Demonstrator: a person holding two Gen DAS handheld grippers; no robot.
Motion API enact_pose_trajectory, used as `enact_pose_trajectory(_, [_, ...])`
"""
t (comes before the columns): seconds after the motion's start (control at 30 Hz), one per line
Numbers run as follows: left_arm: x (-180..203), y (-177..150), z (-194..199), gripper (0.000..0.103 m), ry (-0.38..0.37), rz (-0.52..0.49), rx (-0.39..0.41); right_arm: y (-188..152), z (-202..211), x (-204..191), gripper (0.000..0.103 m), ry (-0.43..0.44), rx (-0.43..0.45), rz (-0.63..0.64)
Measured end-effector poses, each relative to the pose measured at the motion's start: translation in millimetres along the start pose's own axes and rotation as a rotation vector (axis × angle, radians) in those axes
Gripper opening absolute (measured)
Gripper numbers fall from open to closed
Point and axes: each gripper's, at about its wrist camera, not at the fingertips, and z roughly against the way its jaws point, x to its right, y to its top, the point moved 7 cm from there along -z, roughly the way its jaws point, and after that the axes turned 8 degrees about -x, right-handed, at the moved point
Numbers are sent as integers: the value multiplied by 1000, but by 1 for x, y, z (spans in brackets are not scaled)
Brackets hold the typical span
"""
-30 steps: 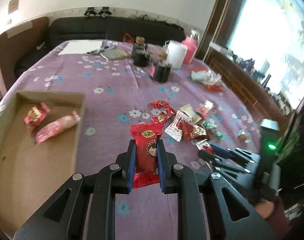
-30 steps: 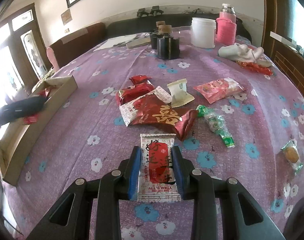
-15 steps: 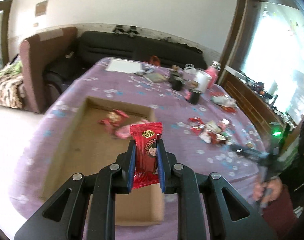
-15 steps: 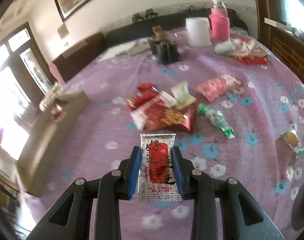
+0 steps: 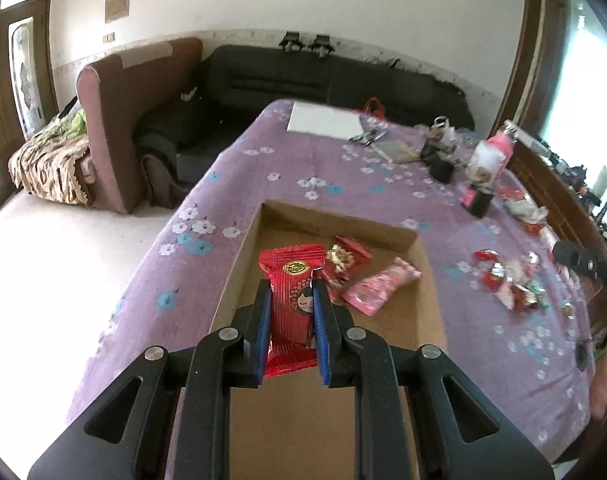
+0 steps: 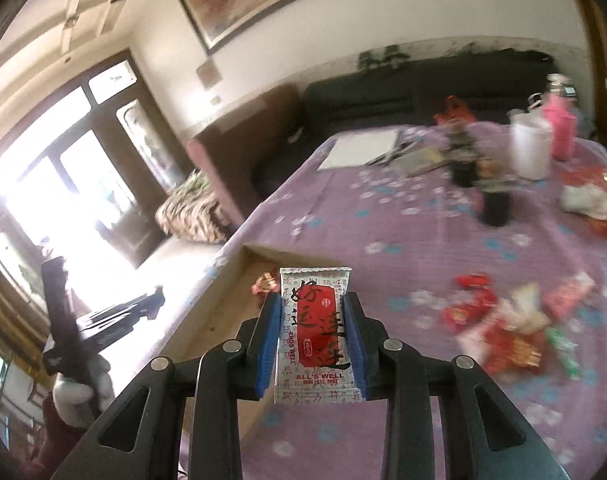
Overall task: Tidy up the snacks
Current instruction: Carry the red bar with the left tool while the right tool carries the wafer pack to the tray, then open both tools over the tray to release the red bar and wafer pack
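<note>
Now both packets are held above the table, each pinched between blue pads closed narrowly on its sides. A red snack packet (image 5: 293, 304) is gripped by the left gripper (image 5: 291, 312) over the cardboard box (image 5: 239, 276), where a pink packet (image 5: 377, 286) and a small red packet (image 5: 349, 258) already lie. A white-and-red packet (image 6: 315, 328) is clamped by the right gripper (image 6: 313, 340) just short of the same box (image 6: 207, 308), above the purple flowered tablecloth (image 6: 423, 216).

A slip is the main worry: both wrappers are thin and glossy and only their edges are pressed, so either could be twisted loose. If the red packet is released too high, it could be landed on the near wall and tipped out. The two grippers could also be crowded together over one box.

The loose pile of snacks (image 6: 511, 320) is smeared by blur in the right view, so single wrappers cannot be told apart. The box's near end is cut off behind the gripper arms
</note>
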Motion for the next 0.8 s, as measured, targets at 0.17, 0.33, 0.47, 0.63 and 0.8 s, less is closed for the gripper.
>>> enact_pose_trajectory(0.17, [-8,6,-57,16,-20,53,-103,-5,-84,-34,31,41,-130,2])
enact_pose_trajectory(0.33, [-10,6,-95,16,-14,81,-163,-25,-152,-48,31,29,-247,0])
enact_pose_trajectory(0.47, [-10,3,-109,17,-18,92,-189,-36,-183,-57,31,22,-294,6])
enact_pose_trajectory(0.63, [-12,5,-103,18,-35,117,-184,-41,-197,-69,36,-35,-291,64])
enact_pose_trajectory(0.8, [-14,2,-79,18,-33,134,-150,-40,-182,-74,40,-32,-253,84])
